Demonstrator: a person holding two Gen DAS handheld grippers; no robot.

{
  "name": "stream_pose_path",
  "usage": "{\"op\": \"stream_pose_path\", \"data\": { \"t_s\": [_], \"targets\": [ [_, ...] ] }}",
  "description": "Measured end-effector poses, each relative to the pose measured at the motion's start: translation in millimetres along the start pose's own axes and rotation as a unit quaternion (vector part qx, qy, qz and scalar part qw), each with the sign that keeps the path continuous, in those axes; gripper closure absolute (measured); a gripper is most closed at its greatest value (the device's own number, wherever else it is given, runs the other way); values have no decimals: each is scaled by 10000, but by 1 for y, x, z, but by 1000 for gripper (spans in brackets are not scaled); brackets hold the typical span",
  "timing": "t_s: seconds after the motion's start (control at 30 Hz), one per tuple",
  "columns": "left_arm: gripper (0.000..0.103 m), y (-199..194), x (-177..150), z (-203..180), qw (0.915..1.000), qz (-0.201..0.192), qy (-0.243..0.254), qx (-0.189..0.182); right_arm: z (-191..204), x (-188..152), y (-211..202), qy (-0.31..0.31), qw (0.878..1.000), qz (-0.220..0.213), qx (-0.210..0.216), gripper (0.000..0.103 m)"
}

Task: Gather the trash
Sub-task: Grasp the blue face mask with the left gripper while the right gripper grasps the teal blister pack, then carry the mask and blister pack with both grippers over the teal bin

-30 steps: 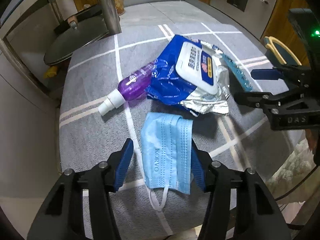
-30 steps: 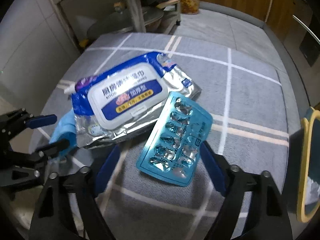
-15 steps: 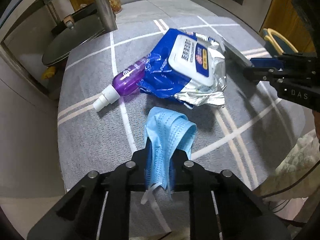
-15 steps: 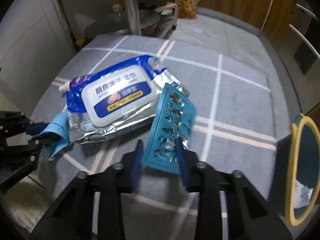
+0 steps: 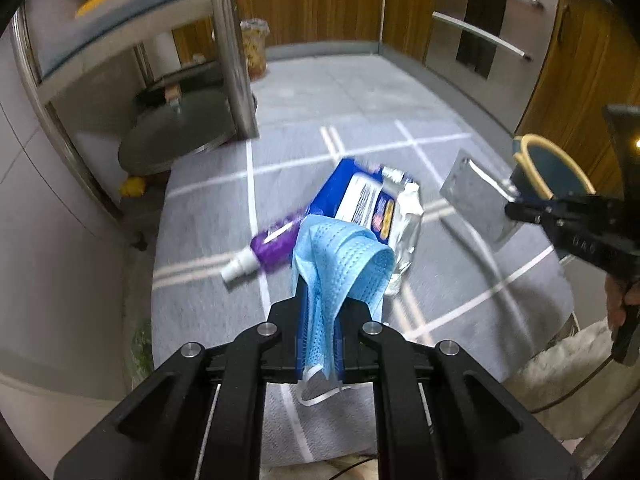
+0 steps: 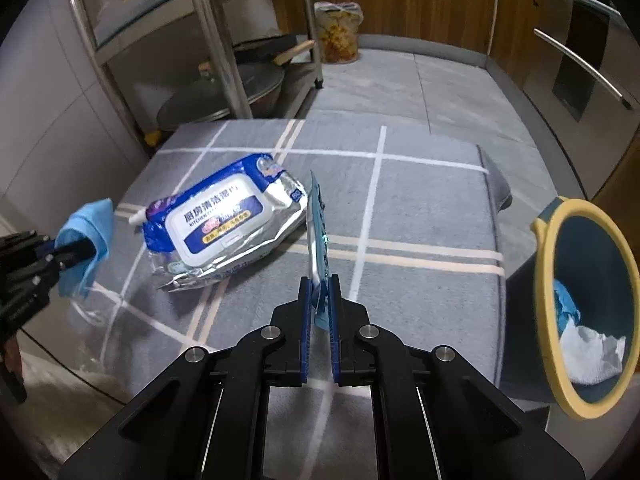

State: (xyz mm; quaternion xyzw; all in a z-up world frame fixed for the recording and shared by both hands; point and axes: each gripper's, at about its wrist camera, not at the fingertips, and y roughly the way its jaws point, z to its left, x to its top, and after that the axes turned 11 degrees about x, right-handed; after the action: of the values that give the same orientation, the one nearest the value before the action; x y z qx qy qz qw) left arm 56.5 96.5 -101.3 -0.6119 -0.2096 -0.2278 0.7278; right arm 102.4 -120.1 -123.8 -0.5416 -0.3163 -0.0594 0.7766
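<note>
Your left gripper (image 5: 319,330) is clamped on a blue face mask (image 5: 340,264), its jaws having just closed on the fabric — the mask bunches up between the pads, lifted clear of the grey checked worktop (image 5: 200,240), an ear loop dangling below. Your right gripper (image 6: 319,308) has likewise just closed on a teal blister pack (image 6: 318,236), held on edge and upright between the pads, off the cloth. Between your two grippers, a blue-and-silver wipes packet (image 6: 224,224) lies flat on the worktop, with a purple spray bottle (image 5: 272,240) touching its far side. To the right, beside the worktop's edge, stands a yellow-rimmed bin (image 6: 544,236) — crumpled white paper and something blue inside.
</note>
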Motion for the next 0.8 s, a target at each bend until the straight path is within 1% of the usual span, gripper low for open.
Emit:
{"op": "stream_pose_path", "data": {
  "t_s": [0.17, 0.4, 0.53, 0.67, 0.73, 0.8],
  "targets": [
    [93, -14, 12, -10, 9997, -213, 2, -71, -2, -1, -22, 16, 9997, -229, -10, 94],
    [93, -28, 31, -51, 9977, -530, 309, -296, -12, -5, -58, 91, 9984, -550, -34, 94],
    [93, -35, 44, -76, 9960, -633, 440, -447, -23, -2, -90, 53, 9966, -809, -161, 94],
    [93, -45, 58, -105, 9931, -802, 584, -624, -44, 7, -133, 144, 9932, -1126, -263, 94],
    [93, -50, 66, -120, 9915, -863, 602, -760, -52, 9, -148, 79, 9920, -1206, -378, 94],
    [93, -56, 76, -138, 9895, -940, 620, -909, -63, 9, -162, -20, 9902, -1271, -583, 94]
  ]
}}
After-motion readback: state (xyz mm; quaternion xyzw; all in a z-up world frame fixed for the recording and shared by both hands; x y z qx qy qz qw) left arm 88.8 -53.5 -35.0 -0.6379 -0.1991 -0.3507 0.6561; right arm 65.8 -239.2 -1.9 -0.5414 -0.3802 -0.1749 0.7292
